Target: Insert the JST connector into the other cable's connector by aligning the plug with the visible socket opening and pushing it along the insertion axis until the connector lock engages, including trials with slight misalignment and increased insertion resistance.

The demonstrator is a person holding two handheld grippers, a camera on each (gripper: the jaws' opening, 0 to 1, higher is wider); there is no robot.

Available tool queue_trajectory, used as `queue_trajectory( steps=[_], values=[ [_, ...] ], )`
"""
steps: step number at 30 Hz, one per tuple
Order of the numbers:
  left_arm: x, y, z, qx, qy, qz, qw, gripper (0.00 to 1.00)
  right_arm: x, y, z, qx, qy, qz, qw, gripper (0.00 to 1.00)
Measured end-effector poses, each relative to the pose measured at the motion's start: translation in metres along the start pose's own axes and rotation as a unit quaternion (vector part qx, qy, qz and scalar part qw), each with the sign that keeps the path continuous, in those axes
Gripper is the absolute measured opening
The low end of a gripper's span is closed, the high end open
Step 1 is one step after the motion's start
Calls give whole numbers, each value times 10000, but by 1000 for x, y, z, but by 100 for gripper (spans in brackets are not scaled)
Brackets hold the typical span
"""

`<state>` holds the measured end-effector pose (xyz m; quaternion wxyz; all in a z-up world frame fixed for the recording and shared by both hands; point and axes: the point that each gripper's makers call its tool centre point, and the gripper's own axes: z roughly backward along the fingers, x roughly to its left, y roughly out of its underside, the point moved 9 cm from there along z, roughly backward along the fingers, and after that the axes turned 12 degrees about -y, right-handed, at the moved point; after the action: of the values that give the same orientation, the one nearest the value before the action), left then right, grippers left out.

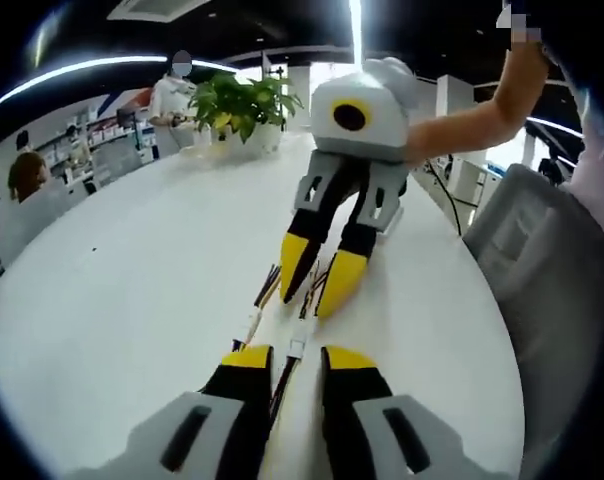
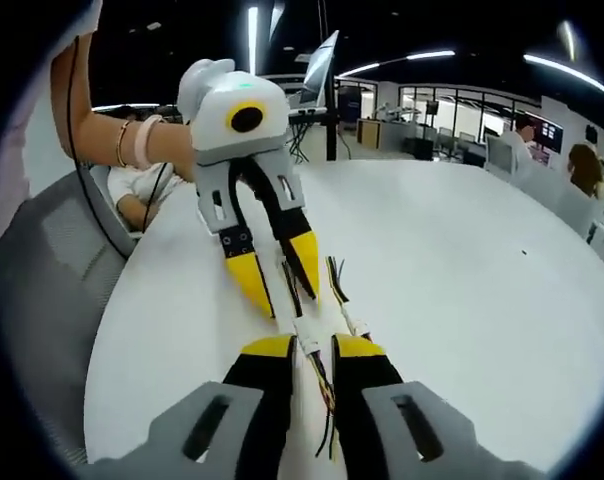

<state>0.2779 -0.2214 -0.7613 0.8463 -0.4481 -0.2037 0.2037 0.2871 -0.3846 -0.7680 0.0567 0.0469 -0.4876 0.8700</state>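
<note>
Left gripper (image 1: 287, 352): yellow-tipped jaws narrowly parted around thin multicoloured wire cable (image 1: 280, 385).
Right gripper (image 2: 315, 345): jaws narrowly parted, wires between.
Small white JST connector (image 1: 296, 347): between left jaw tips, on round white table (image 1: 132, 290).

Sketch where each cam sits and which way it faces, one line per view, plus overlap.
Left gripper view: rides the left tongs, looking along the white table at the right tongs; a bare forearm shows behind.
Right gripper view: rides the right tongs, looking back at the left tongs; a braceleted arm shows.
Shared: the two face each other over the table, both seeing the cables and white connector between the tips.
</note>
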Motion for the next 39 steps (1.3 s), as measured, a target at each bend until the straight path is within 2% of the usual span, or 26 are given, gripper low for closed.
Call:
queue_trajectory(
  steps=[4,7,10,12,15,18,22,27,32,39],
  values=[
    [7,-14,16,-225,-306,88,9992,12,8,-17,9,-296,163,-67,9994,15],
    [10,-20,28,-381,-374,278,9982,15,10,-23,14,-479,318,-97,9983,16],
    [6,-24,36,-368,-348,340,9981,17,15,-32,20,-624,430,-131,9970,18],
    [3,-26,43,-290,-376,215,9986,19,21,-40,25,-862,580,-358,9939,20],
    [-5,-30,52,-277,-398,156,9987,22,28,-48,32,-967,680,-298,9925,26],
    [-12,-35,60,-345,-454,35,9984,22,34,-52,38,-1026,775,-271,9913,30],
    [-17,-43,71,-476,-610,131,9969,26,48,-58,48,-1164,909,-372,9883,34],
    [-16,-52,83,-612,-1031,26,9928,45,66,-62,57,-1282,1044,-589,9845,42],
    [-18,-57,99,-722,-1384,75,9877,46,82,-65,59,-1327,1100,-782,9819,52],
    [-31,-54,116,-715,-1548,198,9851,53,104,-63,60,-1181,1157,-799,9830,58]
  ],
)
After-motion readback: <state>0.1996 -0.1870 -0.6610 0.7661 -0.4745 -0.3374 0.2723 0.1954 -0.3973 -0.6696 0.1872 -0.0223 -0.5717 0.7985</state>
